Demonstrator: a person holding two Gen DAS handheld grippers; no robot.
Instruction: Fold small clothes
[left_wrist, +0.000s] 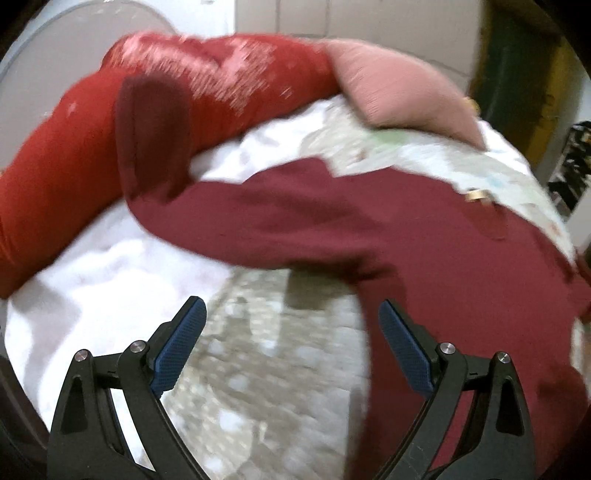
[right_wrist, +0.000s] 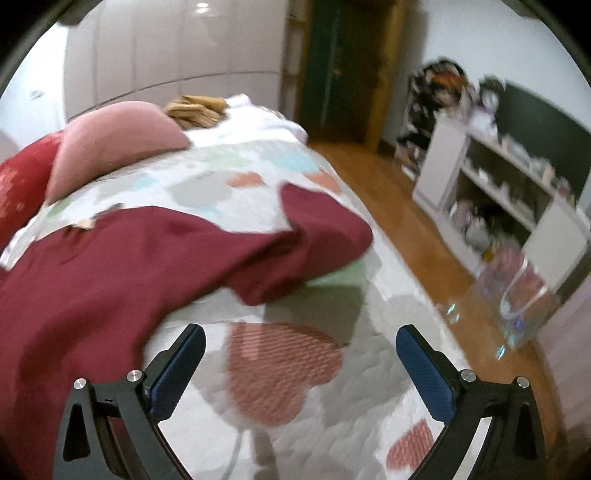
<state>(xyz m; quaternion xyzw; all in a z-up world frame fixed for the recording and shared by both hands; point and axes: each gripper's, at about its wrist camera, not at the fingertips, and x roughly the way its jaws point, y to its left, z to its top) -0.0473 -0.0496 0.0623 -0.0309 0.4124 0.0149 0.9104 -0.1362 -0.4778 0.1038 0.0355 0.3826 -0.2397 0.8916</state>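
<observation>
A dark red long-sleeved garment (left_wrist: 424, 236) lies spread on the patterned bed quilt (left_wrist: 258, 369). One sleeve (left_wrist: 155, 140) runs up to the left against a red pillow. In the right wrist view the garment (right_wrist: 129, 258) fills the left side, its other sleeve (right_wrist: 325, 229) lying on the quilt (right_wrist: 332, 406). My left gripper (left_wrist: 291, 306) is open and empty, just short of the garment's lower edge. My right gripper (right_wrist: 301, 332) is open and empty over the quilt, below the sleeve.
A long red pillow (left_wrist: 92, 155) and a pink cushion (left_wrist: 399, 88) lie at the bed's head. The bed's right edge drops to a wooden floor (right_wrist: 406, 206). A white shelf unit (right_wrist: 498, 184) and clear plastic containers (right_wrist: 517, 291) stand beyond it.
</observation>
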